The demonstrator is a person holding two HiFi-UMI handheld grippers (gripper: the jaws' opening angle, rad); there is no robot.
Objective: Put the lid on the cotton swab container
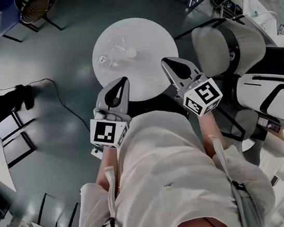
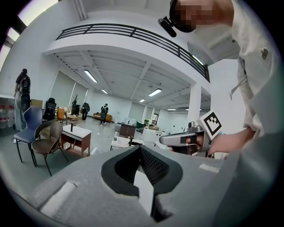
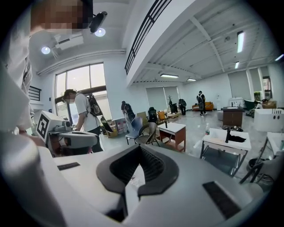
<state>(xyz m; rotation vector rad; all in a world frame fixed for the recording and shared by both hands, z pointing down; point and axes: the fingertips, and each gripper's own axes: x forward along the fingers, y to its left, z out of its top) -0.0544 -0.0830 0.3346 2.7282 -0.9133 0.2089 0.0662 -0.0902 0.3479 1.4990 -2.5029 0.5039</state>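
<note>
Left gripper [image 1: 119,89] and right gripper [image 1: 174,69]: both closed, empty, held side by side before the person's waist, tips at the near edge of the round white counter [image 1: 146,28]. Chair [image 1: 227,46] beside counter, right. Two clear pieces [image 1: 104,61] [image 1: 124,50] on counter, left of centre, apart from the grippers; lid and container not told apart.

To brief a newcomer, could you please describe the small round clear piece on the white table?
Find the round white table on the grey floor in the head view. On its left part lie see-through items; the small round clear piece is the leftmost, nearest the rim. It is a neat circle, unlike the larger, irregular clear cluster to its right.
</note>
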